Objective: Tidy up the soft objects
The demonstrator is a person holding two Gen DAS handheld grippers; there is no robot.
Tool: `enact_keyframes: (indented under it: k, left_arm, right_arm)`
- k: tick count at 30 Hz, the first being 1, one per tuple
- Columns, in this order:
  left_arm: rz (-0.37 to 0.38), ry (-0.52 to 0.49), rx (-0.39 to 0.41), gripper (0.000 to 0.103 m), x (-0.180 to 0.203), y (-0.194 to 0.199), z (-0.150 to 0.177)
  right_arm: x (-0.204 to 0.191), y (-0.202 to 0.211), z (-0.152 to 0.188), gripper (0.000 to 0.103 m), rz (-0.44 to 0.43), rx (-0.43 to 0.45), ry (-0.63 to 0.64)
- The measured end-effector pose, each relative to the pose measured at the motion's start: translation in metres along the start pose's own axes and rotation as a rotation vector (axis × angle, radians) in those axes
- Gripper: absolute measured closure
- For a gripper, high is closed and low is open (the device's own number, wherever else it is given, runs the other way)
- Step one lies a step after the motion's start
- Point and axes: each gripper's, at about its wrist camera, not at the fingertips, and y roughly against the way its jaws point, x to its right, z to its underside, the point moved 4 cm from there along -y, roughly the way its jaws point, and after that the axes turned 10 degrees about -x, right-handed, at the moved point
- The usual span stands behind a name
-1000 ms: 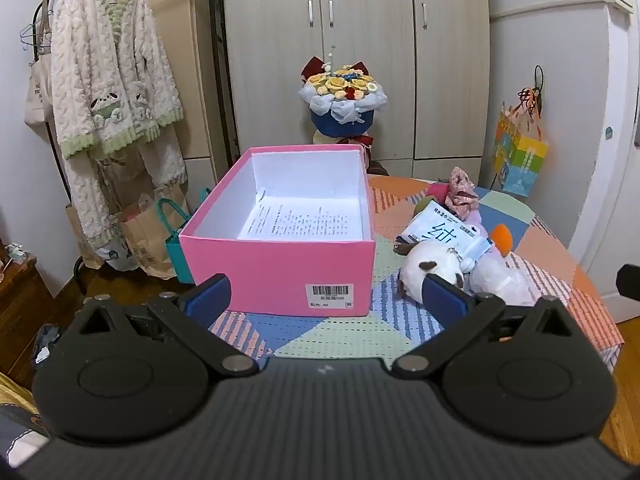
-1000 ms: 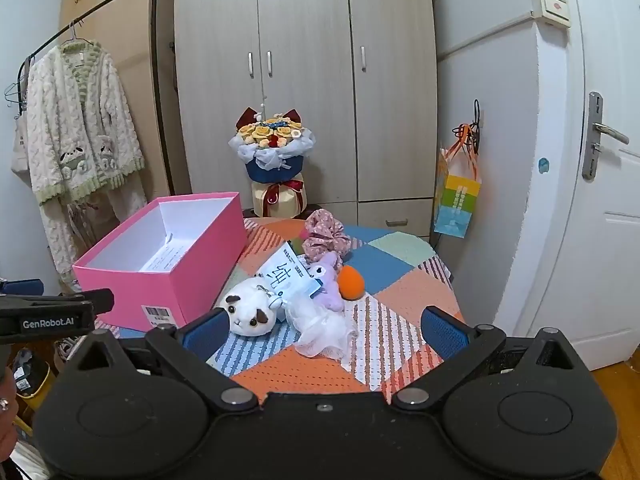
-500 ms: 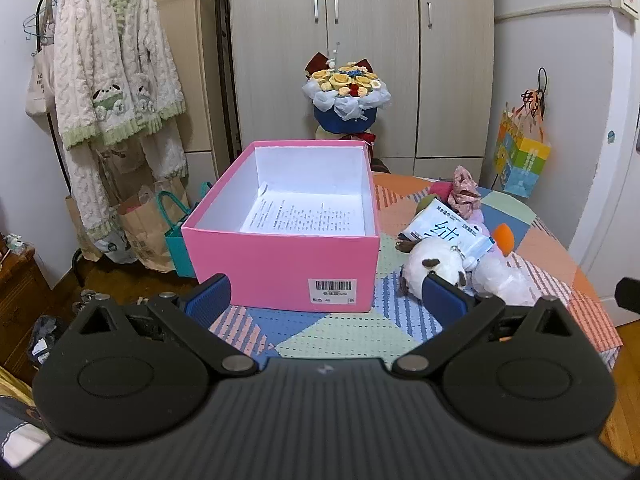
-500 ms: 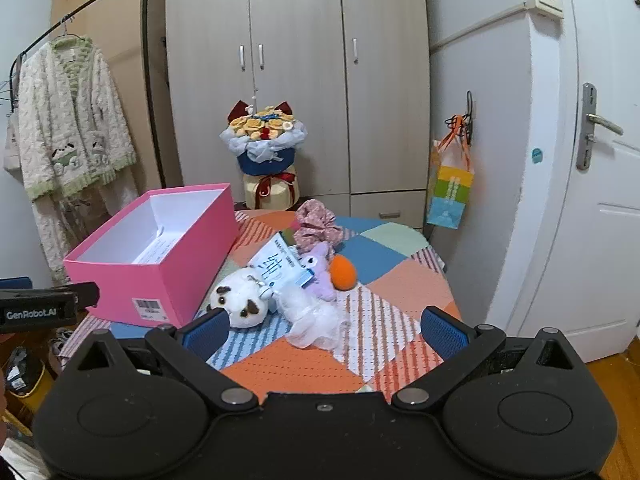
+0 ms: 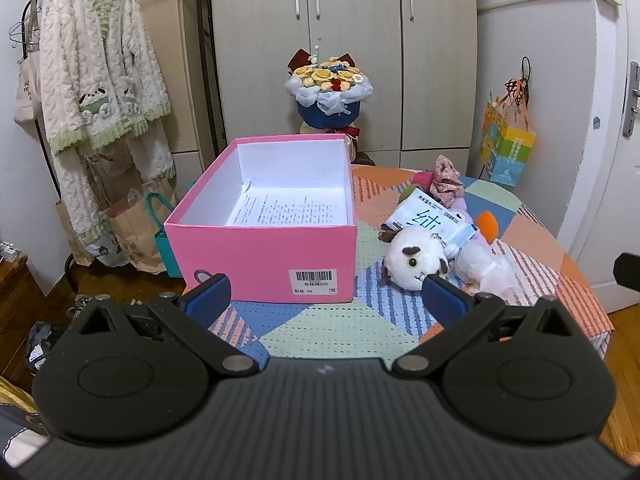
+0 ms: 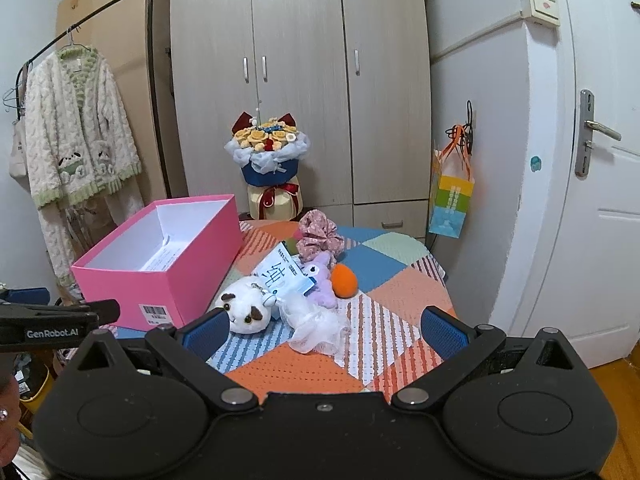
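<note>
An open pink box (image 5: 264, 252) (image 6: 160, 276) with a printed sheet inside stands on the left of a patchwork-covered round table (image 5: 332, 328). To its right lie a white plush animal (image 5: 414, 262) (image 6: 244, 308), a white tissue pack (image 5: 426, 218) (image 6: 280, 276), a white mesh puff (image 5: 486, 268) (image 6: 316, 324), a purple plush (image 6: 320, 280), an orange ball (image 6: 345, 280) (image 5: 489, 224) and a pink scrunchie (image 6: 320, 236) (image 5: 446, 174). My left gripper (image 5: 326, 294) hovers open before the box. My right gripper (image 6: 324, 326) hovers open in front of the toys, holding nothing.
A flower bouquet (image 5: 329, 92) stands behind the table before a wardrobe (image 6: 300, 80). A fleece robe (image 5: 96, 92) hangs on a rack at left, with paper bags (image 5: 132, 236) on the floor below. A colourful gift bag (image 6: 450, 200) hangs by the white door (image 6: 600, 200).
Both grippers have risen and tilted slightly, so the table and box sit lower in both views. Neither has opened or shut. The objects have not moved.
</note>
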Motion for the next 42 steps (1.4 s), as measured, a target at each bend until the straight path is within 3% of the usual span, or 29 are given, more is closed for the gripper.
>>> enact_keyframes:
  k: [26,34,42]
  left_arm:
    - [0.017,-0.009,-0.017,0.0,0.003,-0.001,0.001]
    - [0.053,-0.01,0.017,0.0,0.007,-0.001,-0.004]
    - [0.109,-0.017,0.042,0.0,0.022,-0.017,-0.016]
  right_arm:
    - [-0.005,-0.007,0.004,0.0,0.004,-0.021,0.029]
    - [-0.002,-0.01,0.002,0.0,0.003,-0.017,0.055]
    - [0.014,-0.031,-0.011,0.0,-0.072,-0.014,0.05]
